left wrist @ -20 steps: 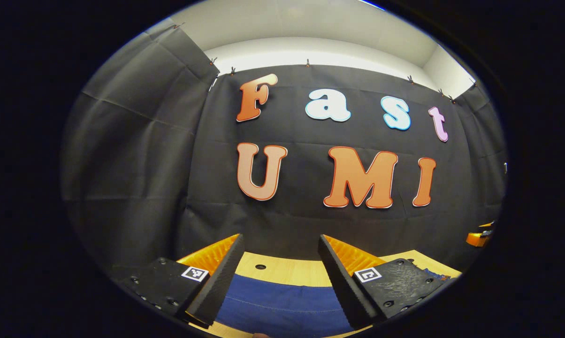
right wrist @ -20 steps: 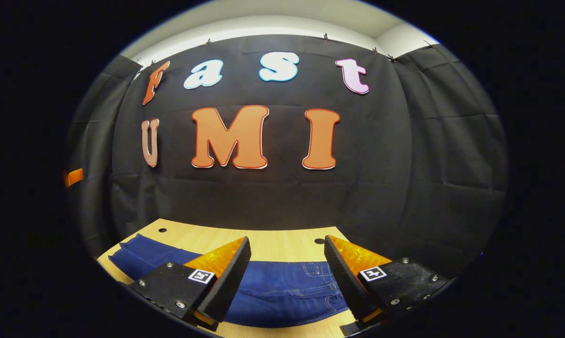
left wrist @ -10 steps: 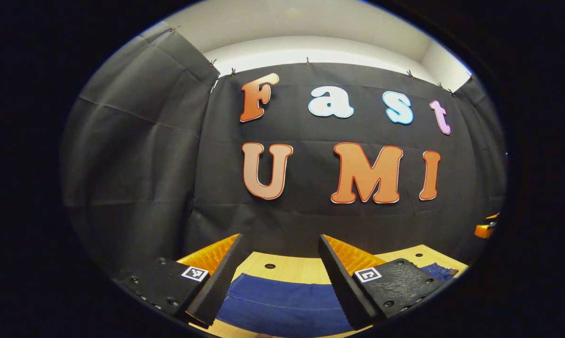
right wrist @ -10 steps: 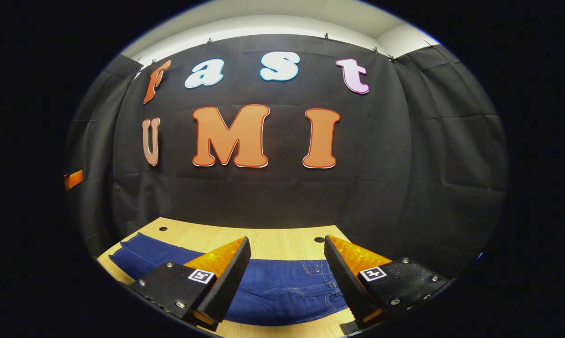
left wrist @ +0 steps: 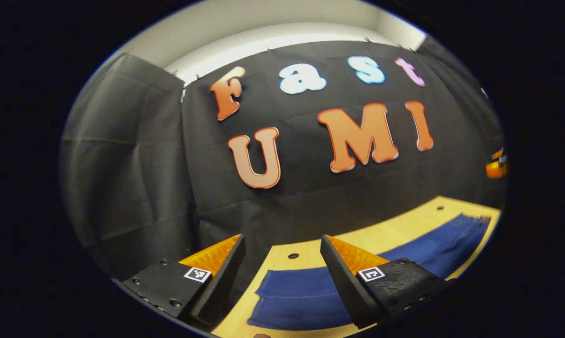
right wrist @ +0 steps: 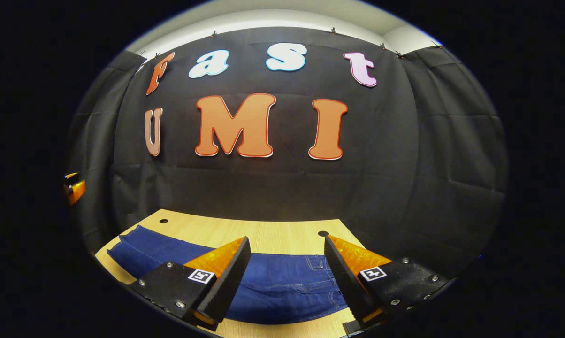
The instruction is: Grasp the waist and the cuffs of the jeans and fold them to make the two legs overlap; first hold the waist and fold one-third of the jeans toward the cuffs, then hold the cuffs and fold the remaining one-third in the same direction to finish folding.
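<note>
Lying flat below both open tongs (left wrist: 280, 270) (right wrist: 287, 272), jeans (right wrist: 282, 288)

Even overhead light, dim booth; left gripper view motion-blurred, right sharp; fisheye warp at edges.

Left gripper (left wrist: 282, 277), right gripper (right wrist: 287, 277): jaws apparently apart, empty.

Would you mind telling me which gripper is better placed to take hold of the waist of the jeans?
Right. The right gripper hangs open directly before the waist end of the jeans, where pocket stitching shows. The left gripper faces the plain cuff end.
</note>
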A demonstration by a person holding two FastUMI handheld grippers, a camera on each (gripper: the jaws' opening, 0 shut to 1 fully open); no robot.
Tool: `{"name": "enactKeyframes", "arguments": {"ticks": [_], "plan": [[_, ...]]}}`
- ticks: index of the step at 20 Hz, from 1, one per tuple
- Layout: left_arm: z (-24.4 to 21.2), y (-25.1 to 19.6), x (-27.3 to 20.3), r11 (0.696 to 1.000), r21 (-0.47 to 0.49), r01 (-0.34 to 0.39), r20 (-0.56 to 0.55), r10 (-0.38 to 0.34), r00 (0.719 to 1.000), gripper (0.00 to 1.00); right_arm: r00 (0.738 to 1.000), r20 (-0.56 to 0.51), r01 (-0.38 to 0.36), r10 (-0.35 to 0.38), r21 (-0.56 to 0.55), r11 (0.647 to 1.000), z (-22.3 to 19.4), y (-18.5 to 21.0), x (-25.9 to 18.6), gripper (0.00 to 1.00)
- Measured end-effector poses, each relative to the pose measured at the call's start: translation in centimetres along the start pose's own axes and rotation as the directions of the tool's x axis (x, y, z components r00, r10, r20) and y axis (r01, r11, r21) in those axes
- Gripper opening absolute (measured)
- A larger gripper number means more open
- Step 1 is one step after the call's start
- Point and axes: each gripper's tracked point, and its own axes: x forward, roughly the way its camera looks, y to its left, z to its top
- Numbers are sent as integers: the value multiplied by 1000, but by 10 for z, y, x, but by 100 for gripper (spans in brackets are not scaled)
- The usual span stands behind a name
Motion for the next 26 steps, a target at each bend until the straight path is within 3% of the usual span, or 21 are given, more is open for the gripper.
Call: {"name": "enactKeyframes", "arguments": {"ticks": [4,9,11,16,21,24,26], "plan": [[-60,-19,13,971,216,99,-105,-78,991,100,999,-33,-16,15,-16,1000,-12,9,5,97],[-137,-39,17,865,422,271,-261,-170,950,98,997,-74,-22,19,-34,999,-26,9,9,97],[-166,-48,7,812,475,340,-319,-201,926,98,994,-103,-26,23,-32,999,-36,10,12,97],[-234,-85,-9,633,573,521,-443,-296,846,98,989,-149,-34,27,-45,998,-54,12,13,97],[-283,-96,-24,459,625,632,-554,-310,773,99,981,-190,-37,25,-62,997,-69,9,11,97],[-299,-101,-28,380,624,683,-604,-320,730,99,978,-208,-27,15,-58,998,-76,6,11,98],[-307,-101,-28,348,626,698,-624,-312,716,98,975,-222,-21,11,-46,999,-80,3,11,98]]}}
